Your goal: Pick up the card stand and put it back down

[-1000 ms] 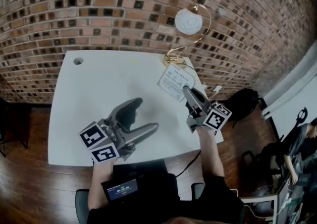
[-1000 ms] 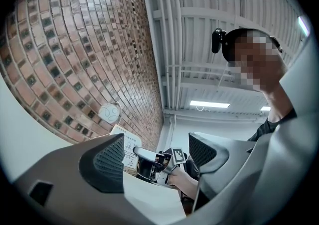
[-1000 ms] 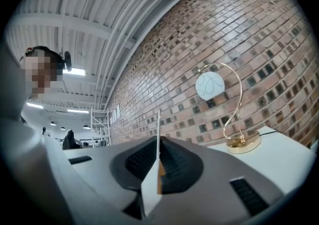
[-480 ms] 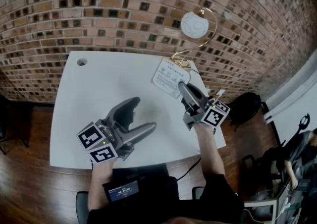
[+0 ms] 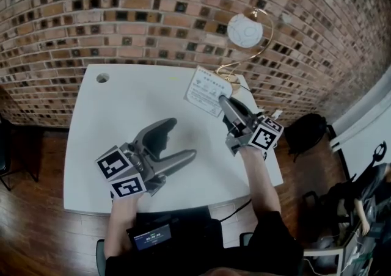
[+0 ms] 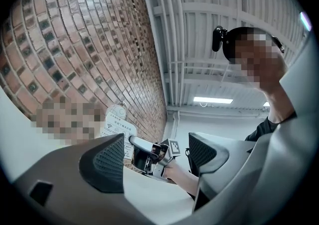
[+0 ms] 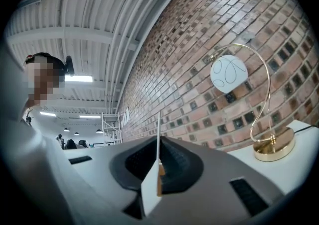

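From where I stand, the left gripper [image 5: 179, 140] sits over the white bench [image 5: 116, 116] at about 7 o'clock. Its jaws are spread wide with nothing between them, so it takes no part in the job. A small round hole [image 5: 102, 77] marks the far corner at 11 o'clock.

Toward 1 o'clock, the right gripper [image 5: 223, 102] is closed tight on the card stand [image 5: 204, 87]. Its pads pinch the thin sheet, which shows edge-on between them in the right gripper view. The card stand looks tilted and seems to be off the bench, though I cannot see its foot well enough to be sure. Just beyond it, at 2 o'clock, stands a lamp [image 5: 245, 30] with a white globe on a curved gold arm. Its base is close to the card.

The risks I see lie in the setting down:
- The hold is on a slim, smooth sheet, so it could pivot or slide in the pads if the wrist rolls.
- If it comes down tilted, the card stand may tip over once let go.
- If it drifts toward 2 o'clock, it could knock the lamp base.
- The right edge of the bench is also near.
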Tool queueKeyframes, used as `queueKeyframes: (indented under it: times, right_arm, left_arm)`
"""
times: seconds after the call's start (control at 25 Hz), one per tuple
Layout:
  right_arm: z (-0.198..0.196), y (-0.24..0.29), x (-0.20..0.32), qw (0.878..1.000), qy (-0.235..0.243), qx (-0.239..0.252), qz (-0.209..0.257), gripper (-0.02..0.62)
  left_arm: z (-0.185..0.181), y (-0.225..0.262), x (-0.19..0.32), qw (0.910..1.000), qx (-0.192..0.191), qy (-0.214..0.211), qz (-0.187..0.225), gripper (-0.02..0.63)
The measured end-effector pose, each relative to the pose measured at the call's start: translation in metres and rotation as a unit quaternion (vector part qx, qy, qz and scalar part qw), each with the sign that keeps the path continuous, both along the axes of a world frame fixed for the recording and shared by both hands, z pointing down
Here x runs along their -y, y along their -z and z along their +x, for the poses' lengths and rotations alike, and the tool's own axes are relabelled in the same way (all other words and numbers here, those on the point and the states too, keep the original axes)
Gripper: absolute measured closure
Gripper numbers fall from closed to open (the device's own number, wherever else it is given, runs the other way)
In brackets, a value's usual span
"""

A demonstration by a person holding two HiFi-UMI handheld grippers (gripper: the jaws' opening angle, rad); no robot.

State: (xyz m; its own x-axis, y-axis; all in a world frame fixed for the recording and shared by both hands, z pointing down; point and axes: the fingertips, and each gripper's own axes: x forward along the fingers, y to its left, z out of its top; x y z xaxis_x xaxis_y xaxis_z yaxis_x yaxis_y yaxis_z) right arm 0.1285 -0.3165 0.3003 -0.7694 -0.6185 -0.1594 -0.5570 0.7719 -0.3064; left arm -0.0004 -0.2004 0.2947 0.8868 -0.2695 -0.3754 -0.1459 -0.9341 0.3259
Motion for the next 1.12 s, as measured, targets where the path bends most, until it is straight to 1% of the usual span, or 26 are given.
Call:
queueKeyframes:
  times: [0.16, 0.4, 0.6, 0.76, 0.88, 1.12]
  right_arm:
    - [0.000, 0.004, 0.011, 1.000, 0.002, -0.007, 0.007, 0.567]
    - [0.003, 0.000, 0.034, 1.000, 0.011, 0.006, -0.008, 0.568]
    - [0.001, 0.004, 0.046, 1.000, 0.018, 0.005, -0.003, 0.567]
    - [0.002, 0.004, 0.057, 1.000, 0.023, 0.002, -0.001, 0.568]
    - [0.003, 0.001, 0.065, 1.000, 0.029, 0.007, -0.005, 0.567]
    - [0.003, -0.005, 0.083, 1.000, 0.030, -0.004, -0.003, 0.568]
  left_arm:
    - [0.003, -0.002, 0.009, 0.9999, 0.011, -0.002, -0.002, 0.212]
    - [0.010, -0.002, 0.025, 0.9996, 0.024, -0.006, -0.012, 0.212]
    - [0.016, -0.001, 0.037, 0.9991, 0.036, -0.008, -0.020, 0.212]
    - [0.022, -0.002, 0.048, 0.9982, 0.053, -0.007, -0.026, 0.212]
    - [0.026, -0.003, 0.056, 0.9978, 0.056, -0.011, -0.034, 0.212]
    - [0.033, -0.008, 0.073, 0.9969, 0.069, -0.008, -0.038, 0.212]
